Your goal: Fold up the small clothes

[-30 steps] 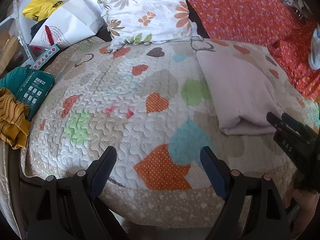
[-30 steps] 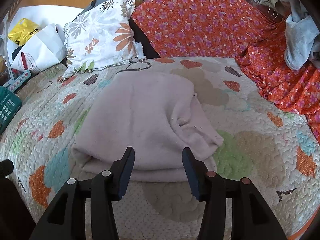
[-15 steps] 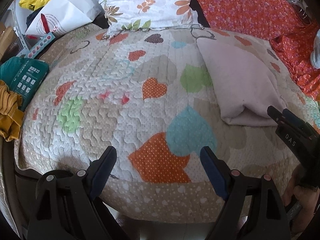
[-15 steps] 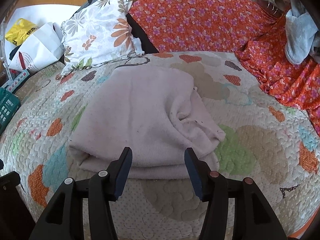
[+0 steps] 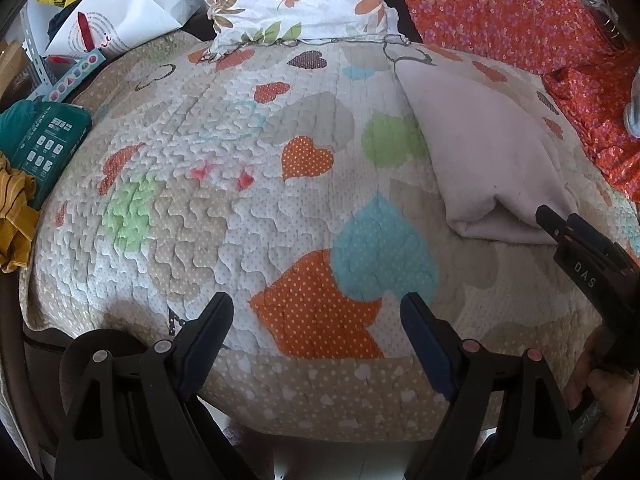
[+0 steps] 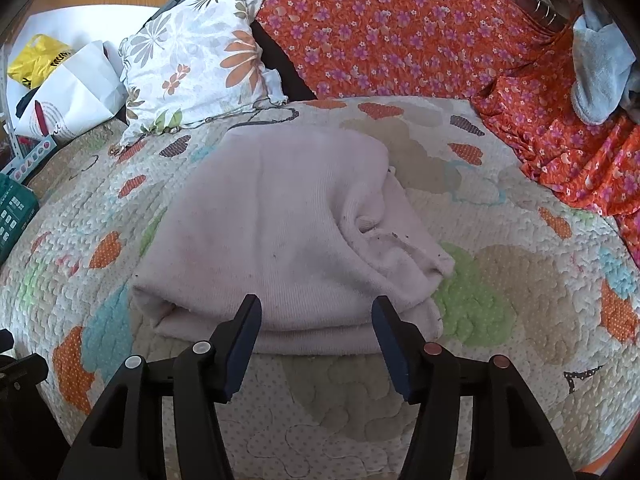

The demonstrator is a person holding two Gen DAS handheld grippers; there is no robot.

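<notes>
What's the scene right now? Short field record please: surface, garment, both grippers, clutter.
surface: heart-patterned quilt
garment: pale pink garment, folded, lying on the quilt; its right side bunched
right gripper: jaws opening, just short of the garment's near edge; nothing gripped
left gripper: open, over bare quilt, to the left of the garment
behind: floral pillow, orange flowered cloth
left edge: white paper bag, teal box, mustard striped cloth
</notes>
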